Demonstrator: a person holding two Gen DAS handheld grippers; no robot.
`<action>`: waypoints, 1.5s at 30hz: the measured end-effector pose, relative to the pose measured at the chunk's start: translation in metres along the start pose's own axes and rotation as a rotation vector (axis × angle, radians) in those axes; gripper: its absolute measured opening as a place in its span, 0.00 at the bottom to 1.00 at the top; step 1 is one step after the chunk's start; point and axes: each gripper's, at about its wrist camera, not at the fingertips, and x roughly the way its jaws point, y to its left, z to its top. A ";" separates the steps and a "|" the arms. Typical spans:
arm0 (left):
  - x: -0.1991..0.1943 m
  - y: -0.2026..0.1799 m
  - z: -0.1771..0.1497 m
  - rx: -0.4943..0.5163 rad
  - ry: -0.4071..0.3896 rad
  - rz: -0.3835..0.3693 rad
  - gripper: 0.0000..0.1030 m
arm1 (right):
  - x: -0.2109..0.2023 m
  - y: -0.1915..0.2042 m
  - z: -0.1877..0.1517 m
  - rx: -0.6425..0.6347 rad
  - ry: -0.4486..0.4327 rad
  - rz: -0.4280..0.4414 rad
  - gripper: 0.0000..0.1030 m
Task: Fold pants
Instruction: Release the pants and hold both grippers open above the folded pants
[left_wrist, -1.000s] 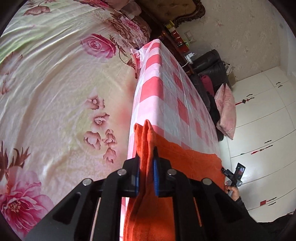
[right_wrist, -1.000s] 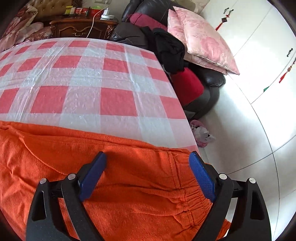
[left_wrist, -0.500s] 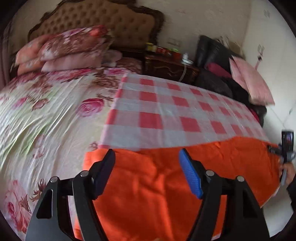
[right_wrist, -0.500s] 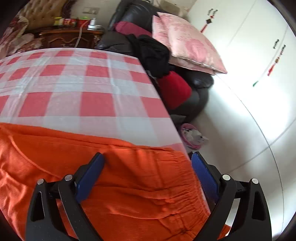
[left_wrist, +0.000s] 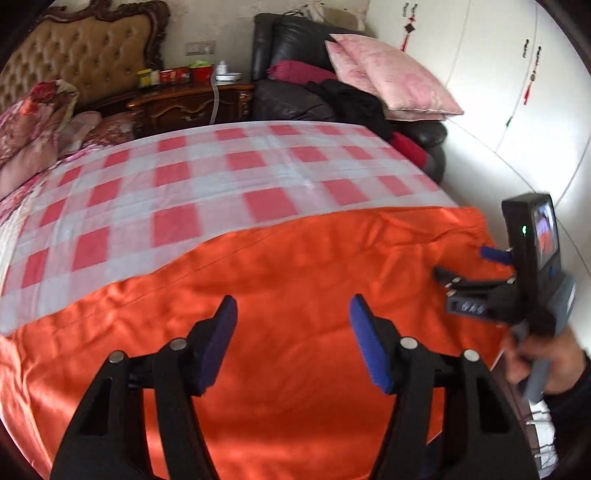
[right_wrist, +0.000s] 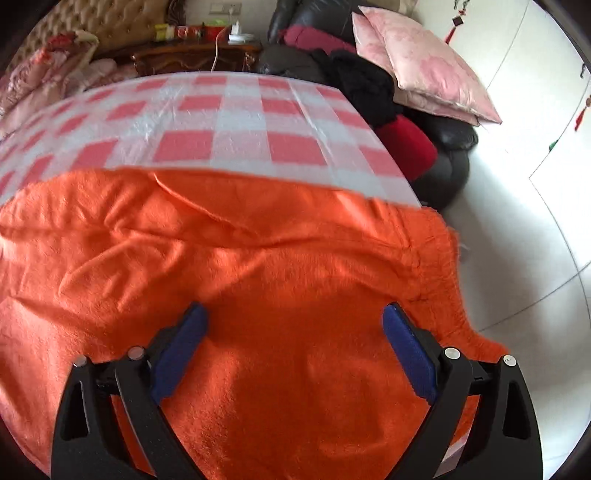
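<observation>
Orange fleece pants (left_wrist: 295, 295), lying flat under both tools on the pink checked cloth (left_wrist: 184, 184): left gripper (left_wrist: 293, 343) and right gripper (right_wrist: 291, 354) are hovering spread and empty above them, left jaws having just been narrowing; next pinch is best taken at the elastic waistband (right_wrist: 439, 266), ahead-right of the right gripper.

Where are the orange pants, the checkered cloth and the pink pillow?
orange pants (right_wrist: 280, 266): right wrist view, middle of the fabric ahead of the fingers.
checkered cloth (left_wrist: 221, 173): left wrist view, centre of the bare red-and-white area.
pink pillow (left_wrist: 395, 79): left wrist view, middle of its upper face.
</observation>
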 end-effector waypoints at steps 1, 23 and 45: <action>0.006 -0.011 0.006 0.017 0.005 -0.009 0.58 | 0.002 -0.003 -0.001 0.019 0.007 0.017 0.89; 0.128 -0.090 0.042 0.105 0.185 0.021 0.75 | 0.009 -0.016 -0.010 0.132 0.071 0.138 0.96; -0.052 0.141 -0.107 -0.321 0.085 0.455 0.78 | -0.011 -0.043 -0.023 0.203 0.154 -0.089 0.95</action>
